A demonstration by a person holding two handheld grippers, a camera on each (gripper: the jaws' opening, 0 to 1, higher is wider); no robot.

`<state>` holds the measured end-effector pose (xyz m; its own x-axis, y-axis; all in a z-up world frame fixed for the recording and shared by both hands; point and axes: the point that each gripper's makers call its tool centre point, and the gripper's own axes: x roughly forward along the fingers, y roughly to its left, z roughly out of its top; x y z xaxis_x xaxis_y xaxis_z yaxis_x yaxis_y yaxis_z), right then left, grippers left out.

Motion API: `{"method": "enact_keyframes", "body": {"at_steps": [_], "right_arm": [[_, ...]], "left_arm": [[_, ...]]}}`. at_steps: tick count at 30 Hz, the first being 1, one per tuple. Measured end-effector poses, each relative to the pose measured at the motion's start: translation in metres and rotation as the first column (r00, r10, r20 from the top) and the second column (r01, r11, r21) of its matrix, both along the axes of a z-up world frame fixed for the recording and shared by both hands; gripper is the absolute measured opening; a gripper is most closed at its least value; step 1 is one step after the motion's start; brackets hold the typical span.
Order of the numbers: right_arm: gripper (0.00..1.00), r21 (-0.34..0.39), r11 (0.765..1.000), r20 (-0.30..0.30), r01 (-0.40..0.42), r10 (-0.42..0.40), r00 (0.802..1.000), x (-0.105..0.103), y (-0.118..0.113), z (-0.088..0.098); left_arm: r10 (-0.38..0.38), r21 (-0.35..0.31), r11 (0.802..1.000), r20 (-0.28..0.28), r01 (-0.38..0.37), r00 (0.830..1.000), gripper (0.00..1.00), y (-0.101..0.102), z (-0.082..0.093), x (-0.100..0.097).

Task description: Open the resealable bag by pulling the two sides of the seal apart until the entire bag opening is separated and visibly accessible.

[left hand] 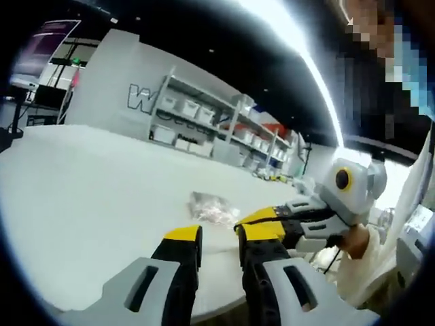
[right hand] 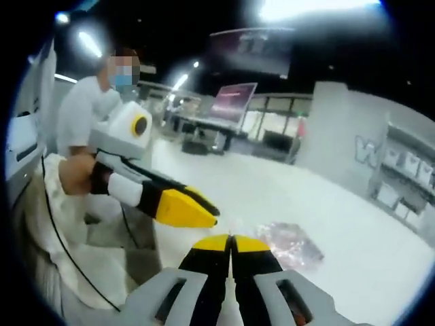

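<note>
Your left gripper (left hand: 219, 239) fingers stand narrowly apart and your right gripper (right hand: 231, 246) fingers are closed on nothing, so you are in the approach step: next, bring both to the seal of the resealable bag (left hand: 212, 207) lying untouched on the white table (left hand: 88, 197).

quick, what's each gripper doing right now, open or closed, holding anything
Left gripper: open, holding nothing.
Right gripper: closed, holding nothing; the bag lies on the table.

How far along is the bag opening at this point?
Nothing looks done: the resealable bag lies flat on the white table, untouched. In hand: only the approach, with the left gripper open and the right gripper shut, both short of it. Gripping the seal's sides and pulling them apart remains.
</note>
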<state>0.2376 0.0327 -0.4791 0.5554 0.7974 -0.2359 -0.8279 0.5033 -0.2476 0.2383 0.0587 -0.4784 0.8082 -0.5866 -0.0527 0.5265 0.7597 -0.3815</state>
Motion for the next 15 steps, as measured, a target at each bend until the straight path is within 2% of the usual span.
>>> {"method": "enact_keyframes", "body": {"at_steps": [2, 5, 7, 9, 12, 15], "right_arm": [[0.00, 0.018, 1.000, -0.010, 0.001, -0.001, 1.000, 0.000, 0.000, 0.000], [0.00, 0.041, 0.999, -0.024, 0.003, -0.002, 1.000, 0.000, -0.002, 0.000], [0.00, 0.072, 0.997, -0.035, 0.007, -0.004, 0.999, 0.000, -0.003, 0.003], [0.00, 0.110, 0.994, -0.048, 0.009, -0.003, 0.999, 0.000, -0.004, 0.007], [0.00, 0.147, 0.989, -0.073, 0.001, 0.010, 0.997, -0.001, -0.003, 0.008], [0.00, 0.158, 0.987, -0.079, -0.003, 0.016, 0.997, -0.002, -0.001, 0.008]], "left_arm": [[-0.009, -0.077, 0.997, -0.052, 0.005, 0.999, 0.20, -0.002, 0.001, 0.000], [-0.029, -0.227, 0.974, -0.123, 0.001, 0.992, 0.19, -0.004, 0.004, -0.001], [-0.043, -0.257, 0.966, -0.145, 0.004, 0.989, 0.19, -0.005, 0.003, -0.001], [-0.035, -0.240, 0.971, -0.149, -0.002, 0.988, 0.15, -0.006, 0.002, 0.000], [-0.024, -0.176, 0.984, -0.141, -0.001, 0.990, 0.11, -0.008, 0.000, 0.001], [-0.031, -0.167, 0.986, -0.144, 0.007, 0.989, 0.09, -0.012, -0.001, 0.001]]}}
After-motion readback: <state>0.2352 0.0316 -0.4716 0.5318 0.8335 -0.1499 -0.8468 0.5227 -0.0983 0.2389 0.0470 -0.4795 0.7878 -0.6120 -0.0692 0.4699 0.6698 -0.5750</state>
